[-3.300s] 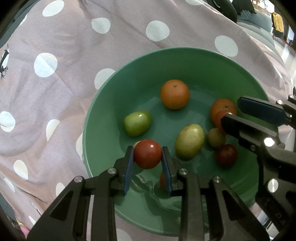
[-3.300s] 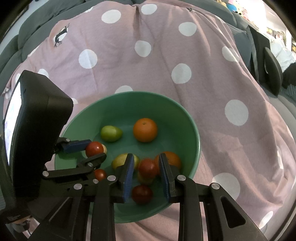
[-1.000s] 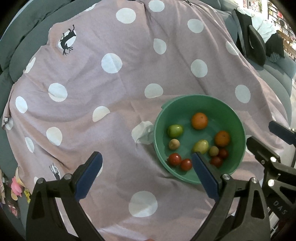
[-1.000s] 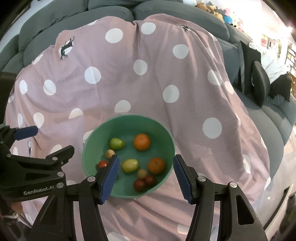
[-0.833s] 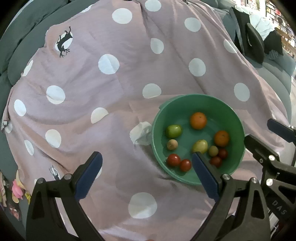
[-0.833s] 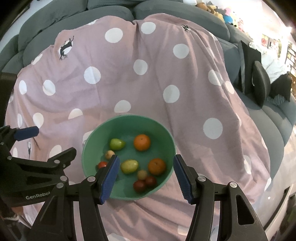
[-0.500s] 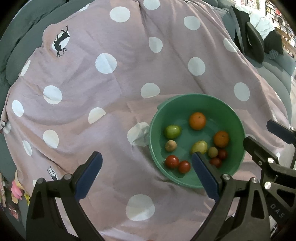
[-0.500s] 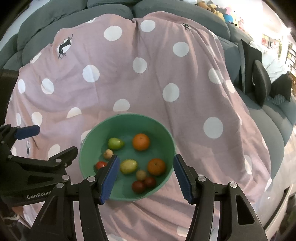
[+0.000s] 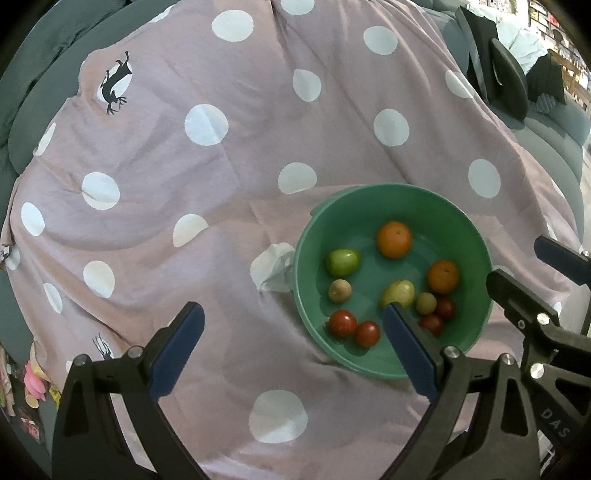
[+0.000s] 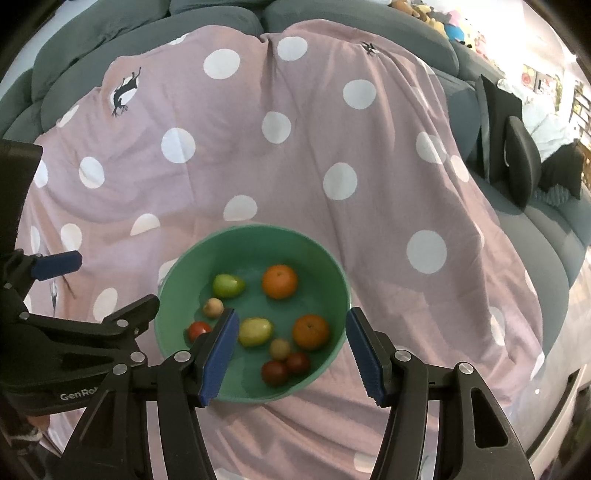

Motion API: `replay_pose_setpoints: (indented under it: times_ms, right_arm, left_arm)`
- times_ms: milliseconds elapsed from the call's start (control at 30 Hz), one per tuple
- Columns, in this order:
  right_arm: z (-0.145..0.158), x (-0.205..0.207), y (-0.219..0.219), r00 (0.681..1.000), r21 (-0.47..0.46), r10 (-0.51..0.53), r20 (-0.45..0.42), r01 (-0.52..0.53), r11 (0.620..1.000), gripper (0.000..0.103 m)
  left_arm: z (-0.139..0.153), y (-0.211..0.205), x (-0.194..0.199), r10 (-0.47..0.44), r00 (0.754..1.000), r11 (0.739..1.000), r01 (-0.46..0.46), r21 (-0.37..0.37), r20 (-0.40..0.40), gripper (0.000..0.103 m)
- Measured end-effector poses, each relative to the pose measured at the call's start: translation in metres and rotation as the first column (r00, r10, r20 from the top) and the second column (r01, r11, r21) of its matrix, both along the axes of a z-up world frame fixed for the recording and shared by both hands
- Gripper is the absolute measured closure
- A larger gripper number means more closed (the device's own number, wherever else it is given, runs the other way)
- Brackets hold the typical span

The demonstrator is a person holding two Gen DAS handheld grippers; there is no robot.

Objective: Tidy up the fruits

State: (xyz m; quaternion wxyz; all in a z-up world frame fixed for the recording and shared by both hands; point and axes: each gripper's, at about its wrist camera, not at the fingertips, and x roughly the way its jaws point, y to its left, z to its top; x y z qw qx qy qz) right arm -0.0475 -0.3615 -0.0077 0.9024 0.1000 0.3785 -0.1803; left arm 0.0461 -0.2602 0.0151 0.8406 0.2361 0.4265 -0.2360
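Observation:
A green bowl (image 9: 476, 240) (image 10: 332, 266) sits on a mauve polka-dot cloth and holds several fruits: two oranges (image 9: 394, 239) (image 9: 443, 276), a green fruit (image 9: 342, 261), a yellow-green fruit (image 9: 399, 291), small brown ones and red tomatoes (image 9: 342, 323). My left gripper (image 9: 291, 347) is open and empty, held high above the cloth to the left of the bowl. My right gripper (image 10: 291, 354) is open and empty, held high above the bowl's near side.
The cloth (image 9: 221, 177) covers a grey sofa (image 10: 351, 22). A crumpled white tissue (image 9: 271, 267) lies against the bowl's left rim. Dark cushions (image 10: 517, 166) sit at the far right. The right gripper shows at the right edge of the left wrist view (image 9: 532, 295).
Earlier each gripper was shut on a red tomato low over the bowl. Both are now open, empty and lifted well away. In the last second the views barely shift.

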Motion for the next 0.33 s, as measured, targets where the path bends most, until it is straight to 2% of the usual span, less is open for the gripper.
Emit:
replay_pose_setpoints:
  times_ms: [333]
  right_arm:
    - [-0.0001, 0.0004, -0.0004, 1.0, -0.003, -0.003, 0.001, 0.003, 1.0, 0.043]
  left_arm:
    - [-0.0005, -0.0012, 0.0014, 0.004, 1.0, 1.0, -0.004, 0.002, -0.003, 0.005]
